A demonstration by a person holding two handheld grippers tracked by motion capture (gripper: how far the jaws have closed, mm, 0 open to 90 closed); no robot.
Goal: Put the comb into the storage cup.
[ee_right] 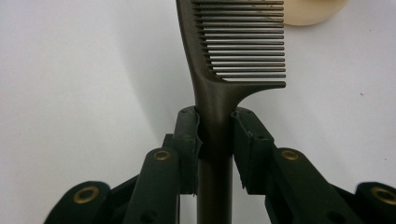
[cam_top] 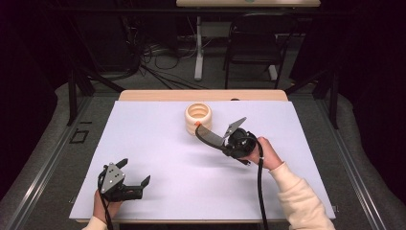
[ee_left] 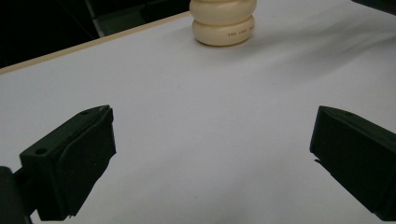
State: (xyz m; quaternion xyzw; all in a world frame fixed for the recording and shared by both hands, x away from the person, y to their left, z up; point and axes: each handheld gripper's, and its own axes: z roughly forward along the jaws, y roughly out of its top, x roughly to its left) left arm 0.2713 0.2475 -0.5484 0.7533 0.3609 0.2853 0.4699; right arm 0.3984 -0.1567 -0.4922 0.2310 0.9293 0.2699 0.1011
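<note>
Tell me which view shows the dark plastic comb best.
Right gripper view: the dark plastic comb shows its teeth and its handle clamped between the jaws. High view shows it small, near the cream ribbed holder.

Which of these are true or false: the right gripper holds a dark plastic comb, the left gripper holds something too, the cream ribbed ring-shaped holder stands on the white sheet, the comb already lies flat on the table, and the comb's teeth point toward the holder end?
1. The right gripper holds a dark plastic comb. True: its jaws clamp the handle.
2. The left gripper holds something too. False: its jaws stand wide apart with nothing between them.
3. The cream ribbed ring-shaped holder stands on the white sheet. True.
4. The comb lies flat on the table. False: it is held up above the sheet.
5. The comb's toothed end is the end nearer the holder. True: the handle end sits in the jaws.
</note>
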